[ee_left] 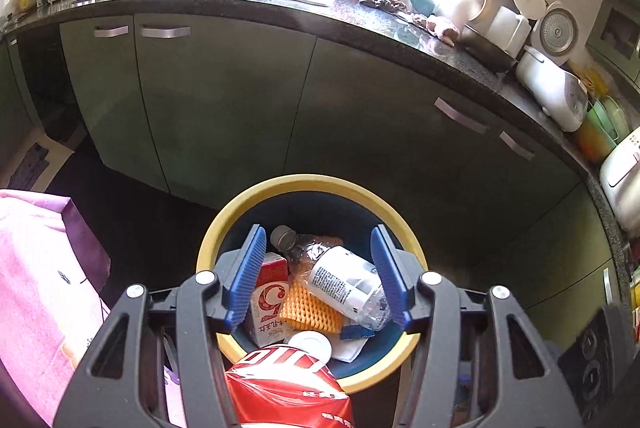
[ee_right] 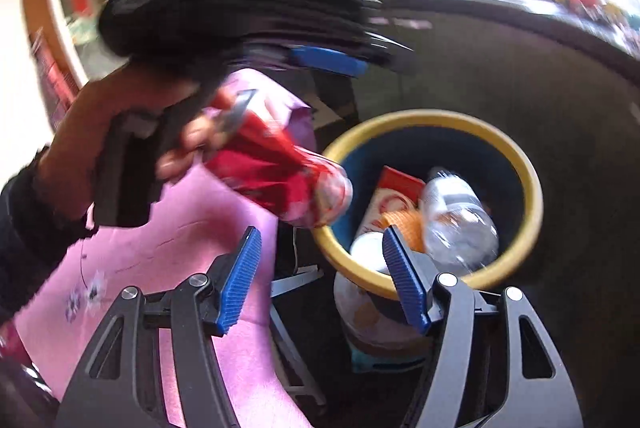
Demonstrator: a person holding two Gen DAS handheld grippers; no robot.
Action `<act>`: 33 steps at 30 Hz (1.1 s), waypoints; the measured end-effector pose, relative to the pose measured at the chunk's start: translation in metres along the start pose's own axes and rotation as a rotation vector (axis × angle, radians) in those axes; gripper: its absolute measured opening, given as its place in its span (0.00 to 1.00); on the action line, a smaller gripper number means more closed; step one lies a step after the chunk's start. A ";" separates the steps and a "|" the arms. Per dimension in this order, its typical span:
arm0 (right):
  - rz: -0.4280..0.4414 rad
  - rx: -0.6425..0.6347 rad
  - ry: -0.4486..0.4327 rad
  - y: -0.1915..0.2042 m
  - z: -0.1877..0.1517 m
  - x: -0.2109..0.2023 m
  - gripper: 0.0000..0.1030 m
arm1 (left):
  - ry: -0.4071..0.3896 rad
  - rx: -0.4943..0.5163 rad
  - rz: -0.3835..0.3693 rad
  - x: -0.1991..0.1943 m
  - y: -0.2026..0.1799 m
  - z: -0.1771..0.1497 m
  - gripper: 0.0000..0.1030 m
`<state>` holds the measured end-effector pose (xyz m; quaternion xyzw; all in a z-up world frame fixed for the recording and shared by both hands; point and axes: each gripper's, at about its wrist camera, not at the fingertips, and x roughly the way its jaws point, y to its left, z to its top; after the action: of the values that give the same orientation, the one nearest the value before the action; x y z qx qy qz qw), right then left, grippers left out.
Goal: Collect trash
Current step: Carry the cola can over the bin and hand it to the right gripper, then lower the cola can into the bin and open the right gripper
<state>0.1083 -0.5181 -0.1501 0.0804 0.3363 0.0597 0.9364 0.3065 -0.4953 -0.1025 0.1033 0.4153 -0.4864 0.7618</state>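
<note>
Our bin (ee_left: 224, 232) already holds a bottle (ee_left: 344, 276) and carton (ee_left: 270, 296). The red bag (ee_right: 280, 179) drops at its rim; both our tongs gape wide, empty.

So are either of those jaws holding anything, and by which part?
No: left gripper and right gripper are both open and empty. What holds the red packet is too blurred to tell.

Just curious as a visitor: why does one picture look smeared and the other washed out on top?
Right wrist view: motion blur smears the left gripper and the red crumpled packet over the yellow-rimmed blue bin. Left wrist view: sharp, but window glare whitens the top; fisheye bends the dark stone counter.
</note>
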 end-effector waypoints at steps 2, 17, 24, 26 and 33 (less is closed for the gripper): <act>-0.025 -0.128 -0.043 0.017 0.004 0.001 0.63 | 0.015 -0.001 -0.007 0.001 0.002 -0.001 0.51; -0.108 -0.523 -0.095 0.047 0.013 0.057 0.51 | 0.043 0.011 -0.091 0.001 0.005 -0.009 0.53; -0.129 -0.514 -0.149 0.044 0.005 0.049 0.51 | -0.055 0.001 -0.101 -0.037 0.013 -0.014 0.53; -0.117 -0.491 -0.166 0.041 0.006 0.041 0.51 | -0.111 0.008 -0.082 -0.061 0.013 -0.017 0.53; -0.061 -0.268 -0.209 -0.002 0.021 -0.017 0.51 | -0.360 -0.013 -0.012 -0.184 0.002 -0.062 0.67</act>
<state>0.1089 -0.5255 -0.1244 -0.0496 0.2287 0.0666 0.9700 0.2421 -0.3387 -0.0074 0.0071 0.2762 -0.4988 0.8215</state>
